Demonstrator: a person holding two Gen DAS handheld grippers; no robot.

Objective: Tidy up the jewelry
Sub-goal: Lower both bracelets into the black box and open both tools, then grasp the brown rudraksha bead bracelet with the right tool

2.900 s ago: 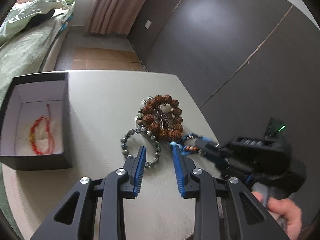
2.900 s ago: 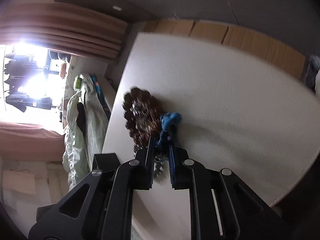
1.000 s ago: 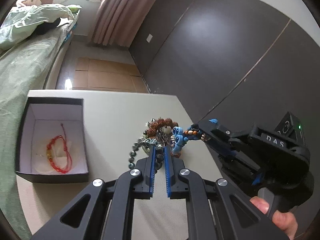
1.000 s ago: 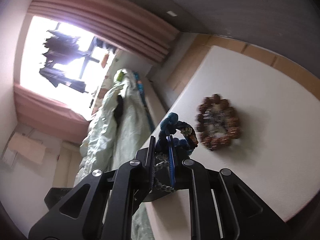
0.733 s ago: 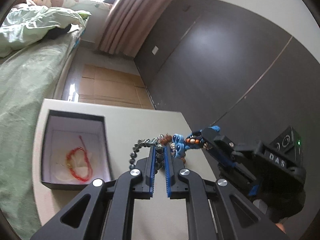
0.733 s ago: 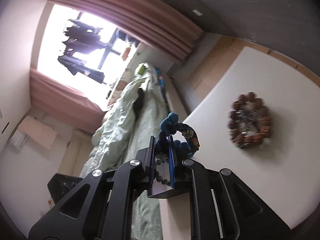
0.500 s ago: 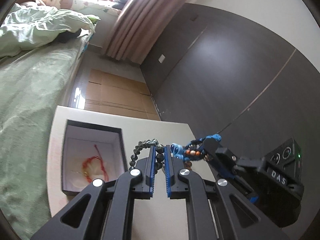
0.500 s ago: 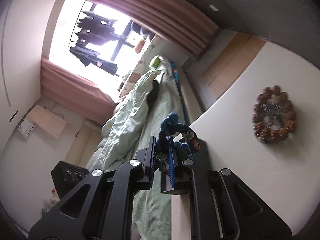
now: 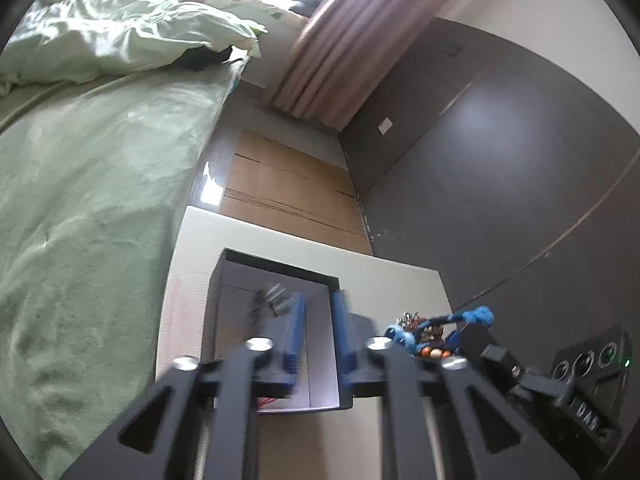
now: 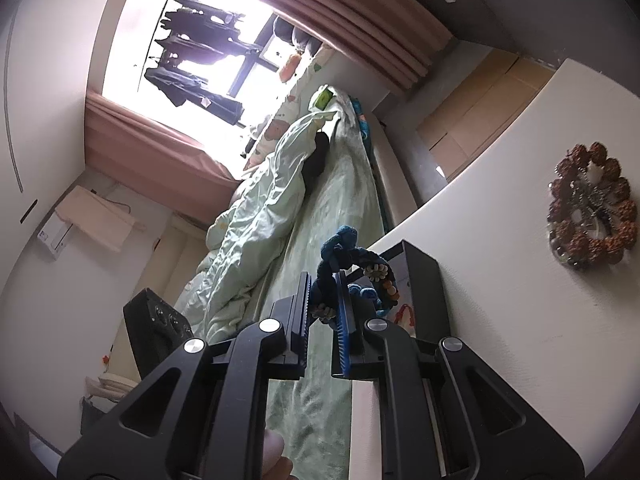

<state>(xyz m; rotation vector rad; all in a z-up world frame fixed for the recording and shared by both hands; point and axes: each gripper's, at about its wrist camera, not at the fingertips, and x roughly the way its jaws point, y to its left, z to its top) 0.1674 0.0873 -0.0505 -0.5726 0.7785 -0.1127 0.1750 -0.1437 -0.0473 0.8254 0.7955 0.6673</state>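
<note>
While my left gripper [image 9: 318,330] opens emptily above the black box [image 9: 276,264], my right gripper [image 10: 324,300] clamps the blue cord bracelet [image 10: 340,250].

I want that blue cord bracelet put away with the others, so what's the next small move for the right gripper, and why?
Probably carry it the last bit over the open black box and lower it inside. The right gripper has the blue cord bracelet pinched in its jaws, at the box's edge. The left gripper is over the box, jaws opening with nothing between them.
</note>
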